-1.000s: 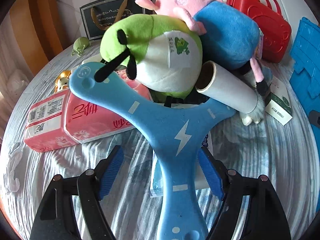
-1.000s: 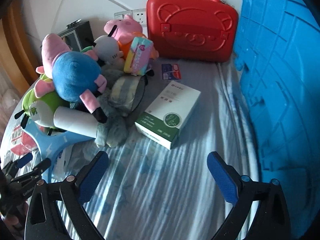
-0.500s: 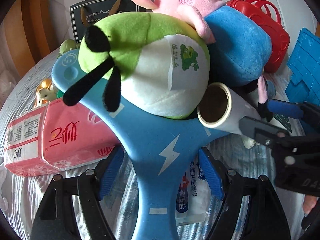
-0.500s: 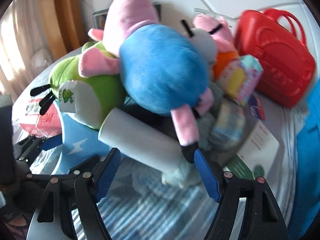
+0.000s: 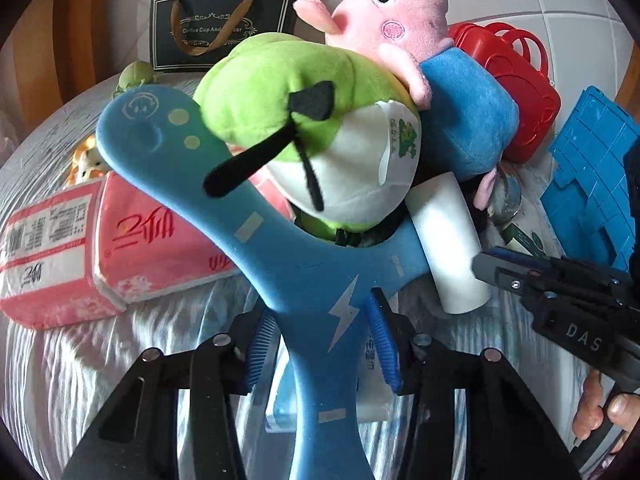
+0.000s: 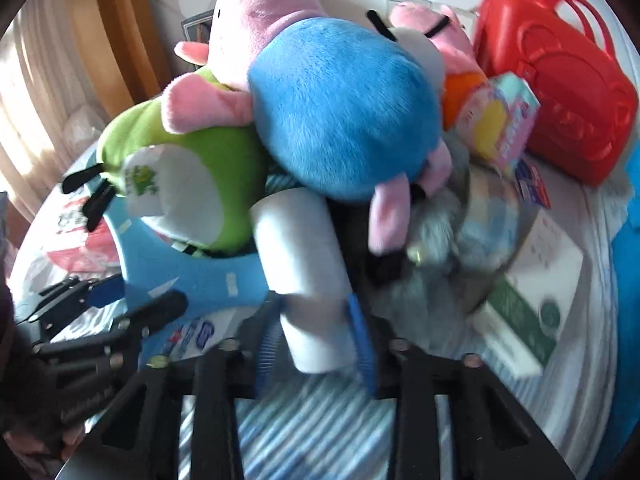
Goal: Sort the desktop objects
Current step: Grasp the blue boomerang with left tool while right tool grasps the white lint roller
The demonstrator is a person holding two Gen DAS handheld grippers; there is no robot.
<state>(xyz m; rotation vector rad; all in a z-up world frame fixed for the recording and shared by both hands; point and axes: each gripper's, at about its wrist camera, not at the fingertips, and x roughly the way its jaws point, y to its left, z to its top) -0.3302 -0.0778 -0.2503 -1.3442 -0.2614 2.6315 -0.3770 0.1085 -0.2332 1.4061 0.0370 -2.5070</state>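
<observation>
Both claws have just been closing: the left claw [image 5: 322,344] clamps the blue boomerang [image 5: 256,240] stem, the right claw [image 6: 316,344] grips the white roll [image 6: 304,264], lying lengthwise away under the plush pile.

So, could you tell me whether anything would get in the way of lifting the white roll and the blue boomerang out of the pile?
Yes. The green plush lies on the boomerang, and the blue-bodied pig plush rests over the white roll's far end. Both would likely tumble.
</observation>
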